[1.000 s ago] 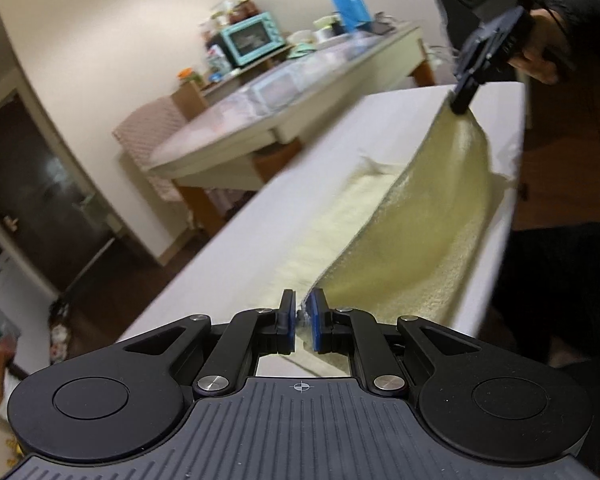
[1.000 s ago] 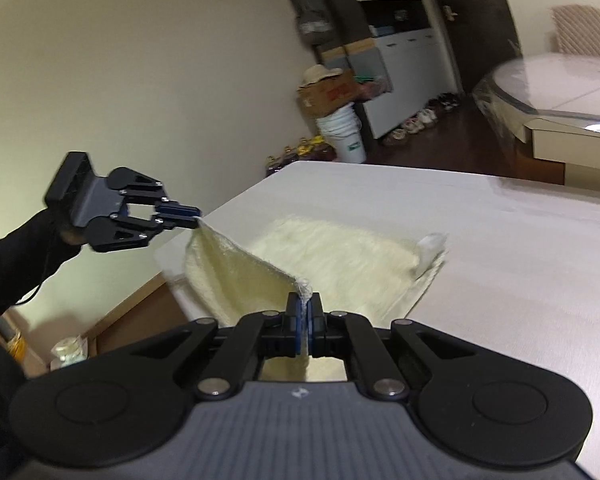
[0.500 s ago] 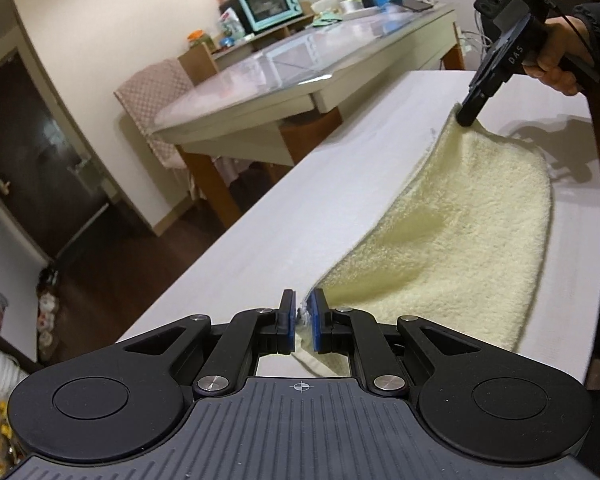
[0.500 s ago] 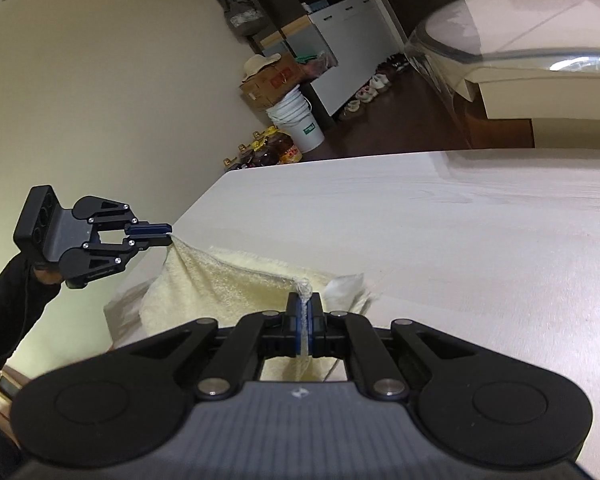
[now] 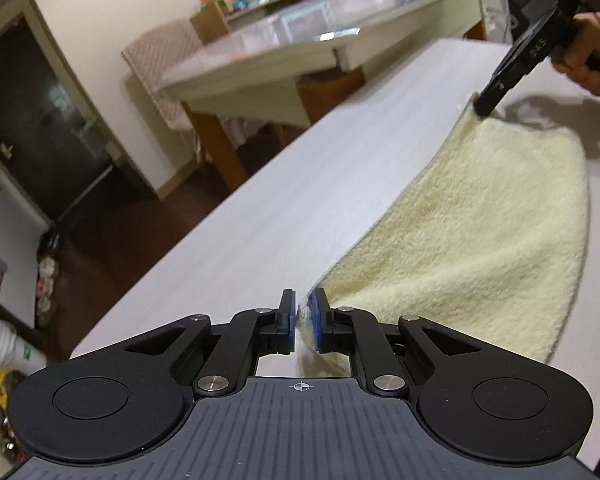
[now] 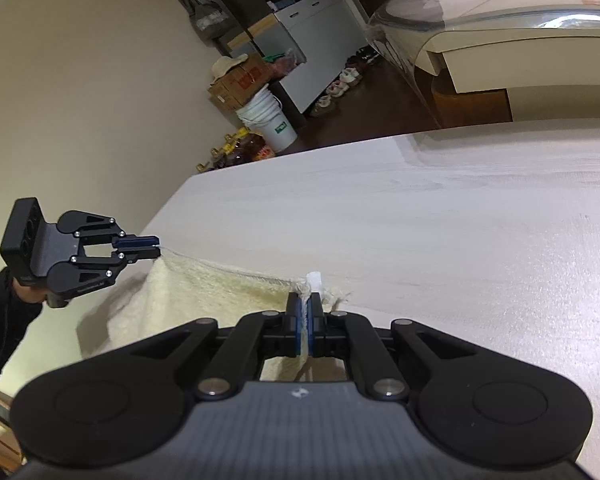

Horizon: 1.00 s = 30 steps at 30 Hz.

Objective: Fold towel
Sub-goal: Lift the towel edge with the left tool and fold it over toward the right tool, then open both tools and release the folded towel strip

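Both black two-finger grippers, left (image 5: 303, 318) and right (image 6: 307, 320), have lowered the pale yellow terry towel (image 5: 480, 232) onto the white desk (image 5: 280, 208), each still pinching a corner: one fold laid.

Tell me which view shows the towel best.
The left wrist view: the towel spreads across the table, with its surface and curved edge visible between both tongs. The right wrist view shows only a narrow strip of it along the top edge, and the right tongs hide much of the rest.
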Tool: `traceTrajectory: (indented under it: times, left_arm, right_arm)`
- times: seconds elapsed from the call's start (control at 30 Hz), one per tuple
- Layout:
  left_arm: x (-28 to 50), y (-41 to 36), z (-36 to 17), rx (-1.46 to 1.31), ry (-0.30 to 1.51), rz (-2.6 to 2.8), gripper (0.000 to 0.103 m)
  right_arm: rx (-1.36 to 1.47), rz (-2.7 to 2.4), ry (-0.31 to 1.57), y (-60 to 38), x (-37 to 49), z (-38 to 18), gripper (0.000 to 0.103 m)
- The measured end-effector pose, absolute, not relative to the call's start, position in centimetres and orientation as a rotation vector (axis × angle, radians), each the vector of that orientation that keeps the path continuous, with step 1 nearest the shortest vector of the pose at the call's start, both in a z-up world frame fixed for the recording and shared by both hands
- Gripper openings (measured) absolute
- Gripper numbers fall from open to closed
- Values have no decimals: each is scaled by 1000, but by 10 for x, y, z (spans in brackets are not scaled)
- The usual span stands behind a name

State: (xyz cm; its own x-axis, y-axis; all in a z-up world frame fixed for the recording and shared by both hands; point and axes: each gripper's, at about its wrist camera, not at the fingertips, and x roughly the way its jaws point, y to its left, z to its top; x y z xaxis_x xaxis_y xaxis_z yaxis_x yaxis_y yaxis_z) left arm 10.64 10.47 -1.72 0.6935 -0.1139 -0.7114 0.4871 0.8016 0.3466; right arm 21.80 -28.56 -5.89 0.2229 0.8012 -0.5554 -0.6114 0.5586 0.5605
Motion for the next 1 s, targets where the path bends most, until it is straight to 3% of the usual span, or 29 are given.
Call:
traceTrajectory:
  times: [0.13,0.23,0.33,0.53,0.7,0.77,0.87,0.93,1.0]
  left_arm:
    - [107,107,-22,559,750,-309,36]
    - [105,113,-20,541,744,-289,49]
    - [103,124,-18,519,741,-259,59]
    - [98,142,-13,495,728,-196,57]
    - [94,151,-9,470,719,-186,59]
    - [91,150,-6,476,709,-194,61]
    - [86,146,-5,487,687,-215,61]
    - [86,141,-4,470,653,-249,61]
    - [84,135,-3,450,613,-287,61]
  right_arm:
    - [208,967,895,-284,213,-57,8]
    - [206,939,866,-289,210,-53,31]
    - [214,914,832,-295,206,-48,34]
    - [241,868,760,-301,194,-35,40]
    - [249,804,762,-303,194,-33,54]
    - [251,768,771,-304,195,-34,69]
    - [222,747,761,-303,195,-34,72]
    - [166,732,753,-299,194,-34,82]
    - [98,726,730,-294,192,-33,83]
